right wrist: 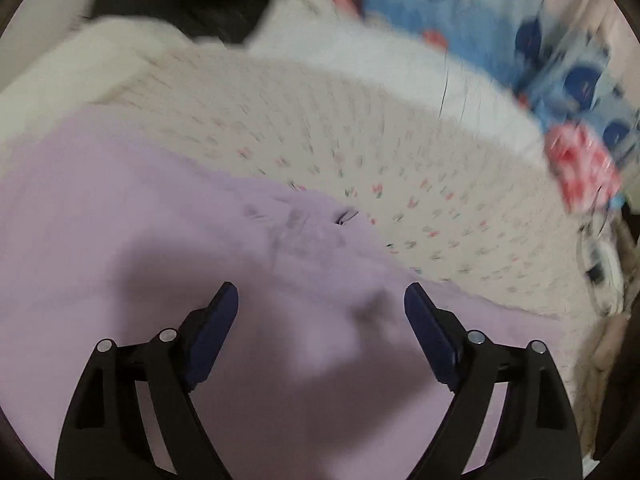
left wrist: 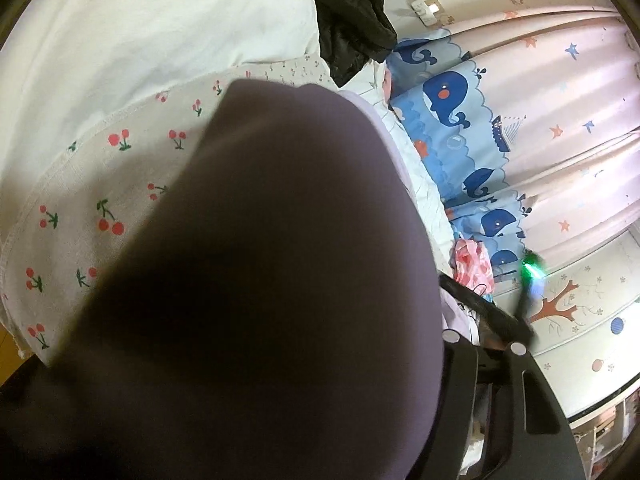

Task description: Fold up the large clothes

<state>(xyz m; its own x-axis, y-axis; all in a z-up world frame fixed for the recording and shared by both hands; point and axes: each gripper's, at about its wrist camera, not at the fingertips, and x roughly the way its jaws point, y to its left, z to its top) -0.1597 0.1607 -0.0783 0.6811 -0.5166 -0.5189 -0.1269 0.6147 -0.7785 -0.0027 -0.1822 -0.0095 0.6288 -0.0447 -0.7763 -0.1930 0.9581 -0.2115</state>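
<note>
Lilac cloth: the garment [right wrist: 120, 208] fills the near field of the right wrist view, spread flat on the bed with soft creases at its middle.
Right gripper: [right wrist: 321, 304] hangs above the garment, jaws wide apart, nothing between the dark blue pads [right wrist: 216, 332]; its shadow lies on the cloth below.
Left gripper: [left wrist: 472, 344] mostly hidden; the garment [left wrist: 260, 280] bulges right up against the lens, dark in shadow, and covers one finger. Only the other black finger [left wrist: 532, 392] shows at lower right. Whether the jaws clamp the cloth cannot be told.
Sheet: cream with small red cherries [left wrist: 116, 168], under and beyond the garment; its stitched edge shows on the left.
Sheet, right view: same print [right wrist: 360, 152], blurred.
White bedding: [left wrist: 160, 24] heaped behind the sheet.
Black clothing: [left wrist: 348, 28] bunched on the bedding at the top.
Red-and-white item: [left wrist: 474, 264] crumpled at the bed's far edge; kind cannot be told.
Whale fabric: blue [left wrist: 448, 120], along the far side of the bed.
Curtain: pink with stars [left wrist: 560, 92], behind the whale fabric.
Wall: tree decal [left wrist: 556, 304] below the curtain.
</note>
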